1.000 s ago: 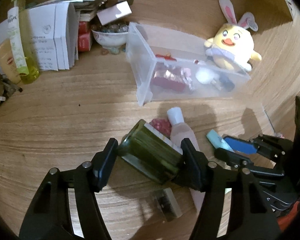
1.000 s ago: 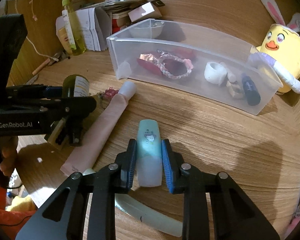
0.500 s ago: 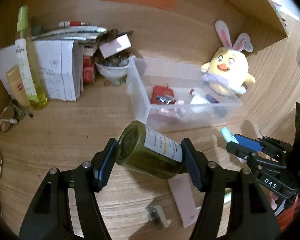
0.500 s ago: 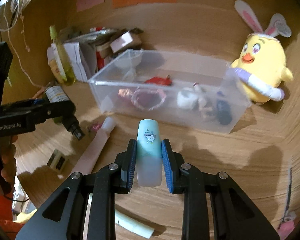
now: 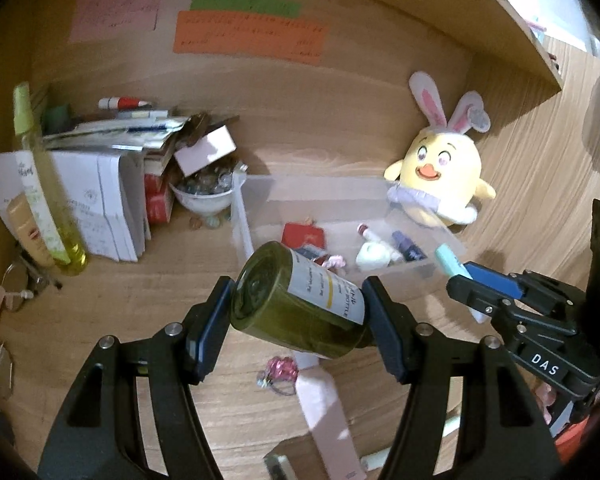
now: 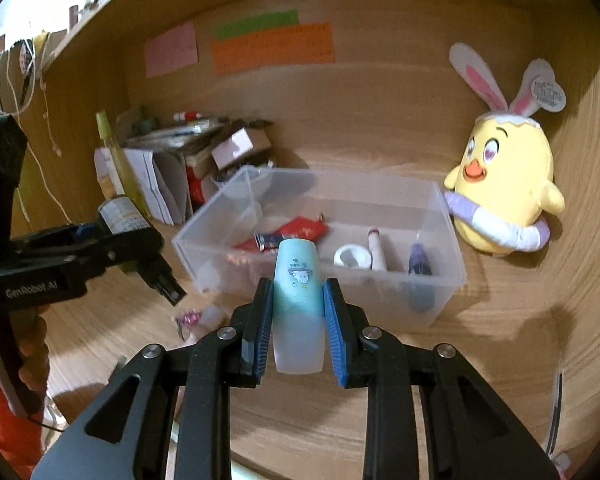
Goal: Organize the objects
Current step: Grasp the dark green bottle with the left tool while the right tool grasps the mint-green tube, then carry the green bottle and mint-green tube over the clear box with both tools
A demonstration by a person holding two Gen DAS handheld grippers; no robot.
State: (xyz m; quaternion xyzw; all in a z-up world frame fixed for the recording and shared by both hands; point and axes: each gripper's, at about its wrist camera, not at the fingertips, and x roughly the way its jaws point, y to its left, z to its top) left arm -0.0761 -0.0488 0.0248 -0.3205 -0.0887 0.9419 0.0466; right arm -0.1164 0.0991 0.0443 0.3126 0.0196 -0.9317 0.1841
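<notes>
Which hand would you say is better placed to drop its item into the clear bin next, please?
Right, probably. The right gripper holds the small tube pointing straight at the bin, just short of its front wall. The left gripper holds the bulkier bottle off toward the bin's end.

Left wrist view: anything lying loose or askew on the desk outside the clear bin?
Yes. A pink tube lies flat on the desk below the held green bottle, with a small pink trinket beside it. Coins or pebbles sit scattered under the white bowl, outside the clear bin.
</notes>
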